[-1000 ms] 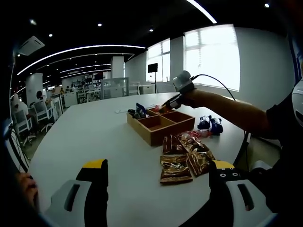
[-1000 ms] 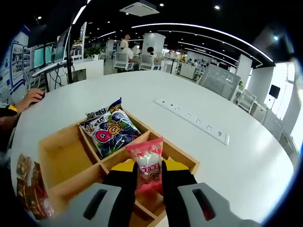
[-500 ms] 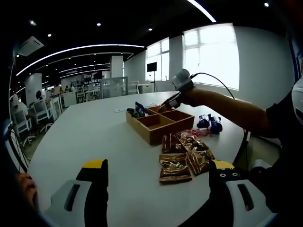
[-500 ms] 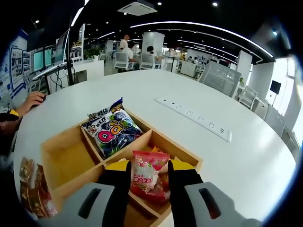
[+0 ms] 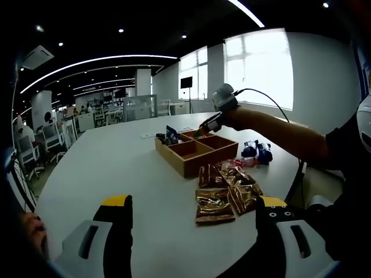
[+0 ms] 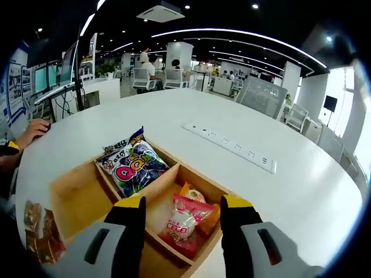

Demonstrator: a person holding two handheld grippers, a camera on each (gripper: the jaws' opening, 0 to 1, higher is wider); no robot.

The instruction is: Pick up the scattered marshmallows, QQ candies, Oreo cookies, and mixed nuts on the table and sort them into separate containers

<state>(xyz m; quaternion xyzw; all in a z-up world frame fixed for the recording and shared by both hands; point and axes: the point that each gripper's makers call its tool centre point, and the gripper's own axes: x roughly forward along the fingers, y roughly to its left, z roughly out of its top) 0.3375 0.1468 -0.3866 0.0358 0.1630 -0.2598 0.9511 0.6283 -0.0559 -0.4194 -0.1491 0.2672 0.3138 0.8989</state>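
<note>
right gripper [image 6: 182, 215]: jaws spread wide, gripping nothing
marshmallow packet [image 6: 184, 219]: sat in the wooden tray [image 6: 75, 200], lower centre
left gripper [image 5: 194, 215]: wide open too

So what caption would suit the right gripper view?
Open right gripper above a pink marshmallow packet lying in the wooden tray.
</note>
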